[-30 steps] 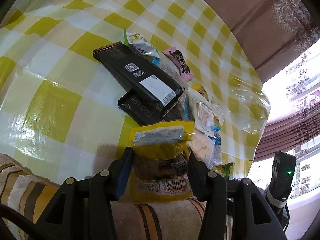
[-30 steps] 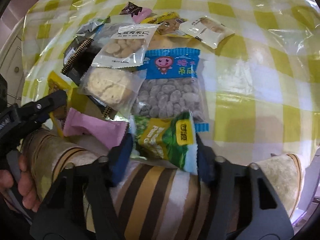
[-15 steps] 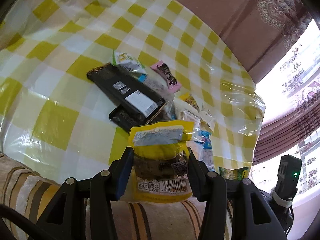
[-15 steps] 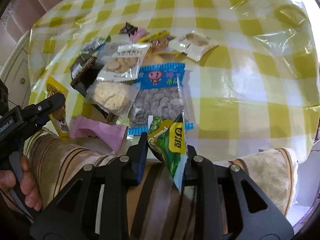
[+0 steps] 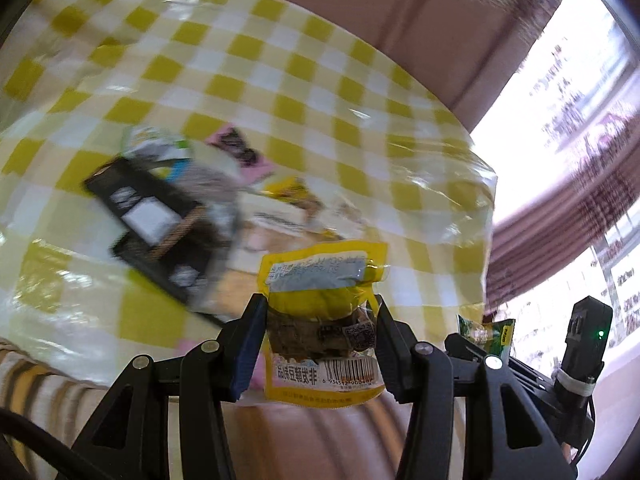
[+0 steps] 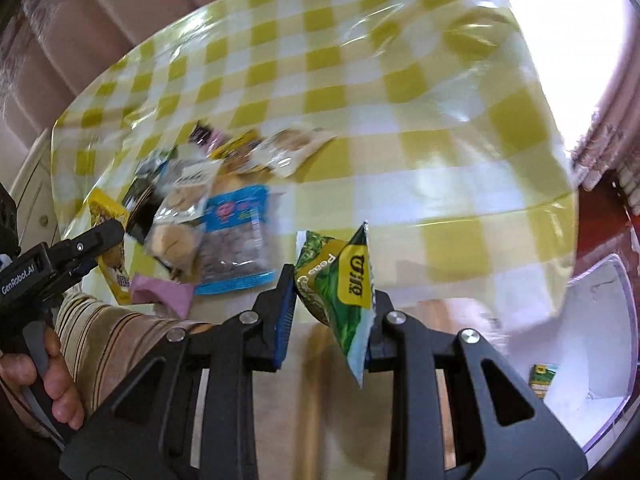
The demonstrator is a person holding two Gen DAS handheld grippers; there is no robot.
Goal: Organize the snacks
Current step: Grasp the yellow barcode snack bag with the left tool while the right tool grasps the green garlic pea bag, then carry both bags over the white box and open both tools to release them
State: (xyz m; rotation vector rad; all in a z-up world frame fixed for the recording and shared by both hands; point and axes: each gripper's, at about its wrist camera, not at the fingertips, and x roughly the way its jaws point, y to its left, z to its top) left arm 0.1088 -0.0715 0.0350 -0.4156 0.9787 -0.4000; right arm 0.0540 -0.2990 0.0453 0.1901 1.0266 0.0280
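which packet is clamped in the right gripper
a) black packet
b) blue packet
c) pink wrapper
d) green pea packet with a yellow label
d: the right gripper is shut on the green pea packet, held clear of the checked tablecloth.

left gripper (image 5: 320,334): black plastic arms with cut-out holes, round silver screws, blue pads inside the fingers (image 5: 248,354).
right gripper (image 6: 331,312): same black frame, silver screws, blue pads.
writing: white letters "GenRobot.AI" on the side of the left gripper, seen from the right wrist.
small box (image 5: 586,334): black, with a tiny green light and a white band below it, maybe tape.
cable (image 5: 36,450): black, curving at the bottom left.
trigger (image 6: 34,346): grey.
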